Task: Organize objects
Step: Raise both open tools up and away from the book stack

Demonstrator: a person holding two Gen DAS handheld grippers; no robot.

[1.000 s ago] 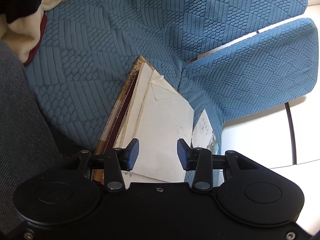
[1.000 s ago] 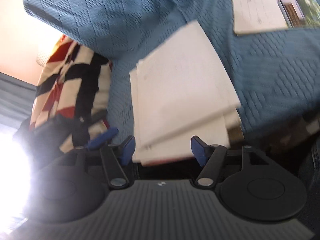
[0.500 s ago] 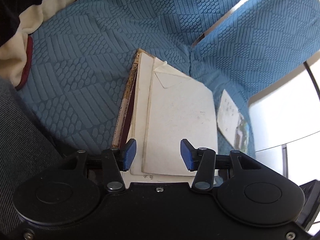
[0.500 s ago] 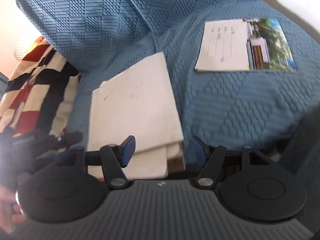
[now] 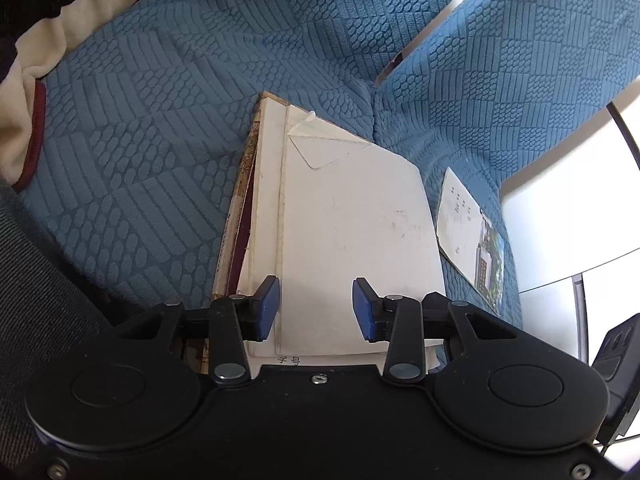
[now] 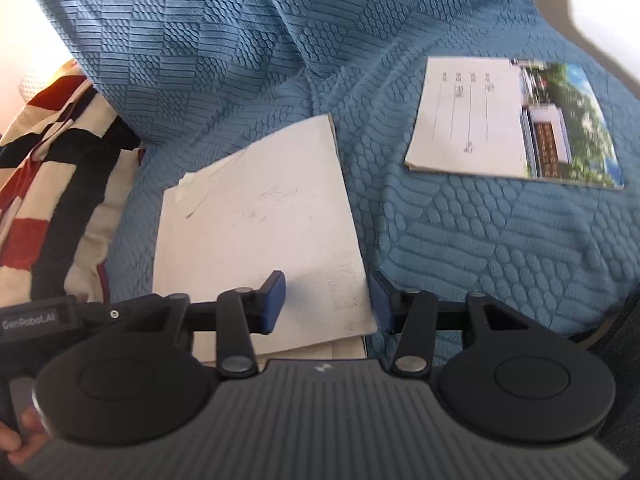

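A stack of white papers and booklets (image 5: 352, 232) lies on the blue textured sofa seat (image 5: 140, 152), with a brown-edged book at its left side. The stack also shows in the right wrist view (image 6: 256, 232). A booklet with a photo cover (image 6: 516, 120) lies alone to the right; it also shows in the left wrist view (image 5: 472, 240). My left gripper (image 5: 316, 310) is open just above the stack's near edge. My right gripper (image 6: 328, 302) is open over the stack's near right corner. Neither holds anything.
A striped red, black and cream cushion (image 6: 52, 160) leans at the left of the sofa and shows in the left wrist view (image 5: 36, 40) too. The sofa's blue backrest (image 6: 240, 40) rises behind. A white floor (image 5: 560, 208) lies beyond the sofa arm.
The stack of papers has come to rest flat on the seat. Both grippers have drawn back a little and shifted, so the photo booklet shows more fully.
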